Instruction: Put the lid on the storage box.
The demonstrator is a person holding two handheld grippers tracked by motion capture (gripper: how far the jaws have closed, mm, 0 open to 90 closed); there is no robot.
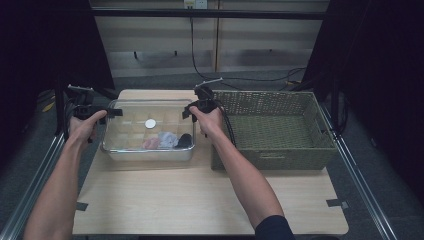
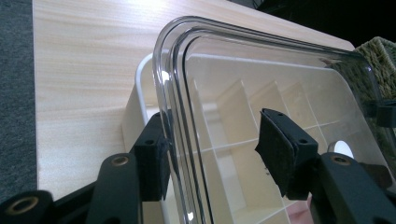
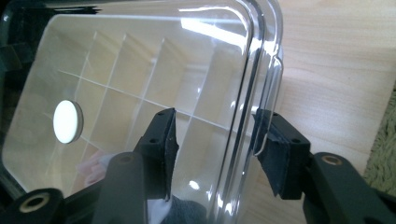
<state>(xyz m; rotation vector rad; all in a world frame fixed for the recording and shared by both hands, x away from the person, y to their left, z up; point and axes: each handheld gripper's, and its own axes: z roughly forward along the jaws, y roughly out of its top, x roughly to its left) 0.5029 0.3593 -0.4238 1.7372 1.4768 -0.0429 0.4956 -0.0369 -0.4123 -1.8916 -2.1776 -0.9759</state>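
1. the clear lid point(image 1: 150, 122) is sitting on top of the white divided box point(image 1: 147, 145), which is lying just left of the woven basket point(image 1: 275, 127) on the table point(image 1: 200, 200).
2. the left gripper point(image 2: 212, 149) is straddling the lid's left rim, jaws apart, one pad point(image 2: 156, 158) touching the outside edge, the other standing off the clear top.
3. the right gripper point(image 3: 215, 149) is straddling the right rim, jaws apart, neither pad pressing.
4. judging from this, the lid is being set down and let go; both sides are wanting an even seat on the box before the grippers are drawing straight outward, avoiding dragging the rim.
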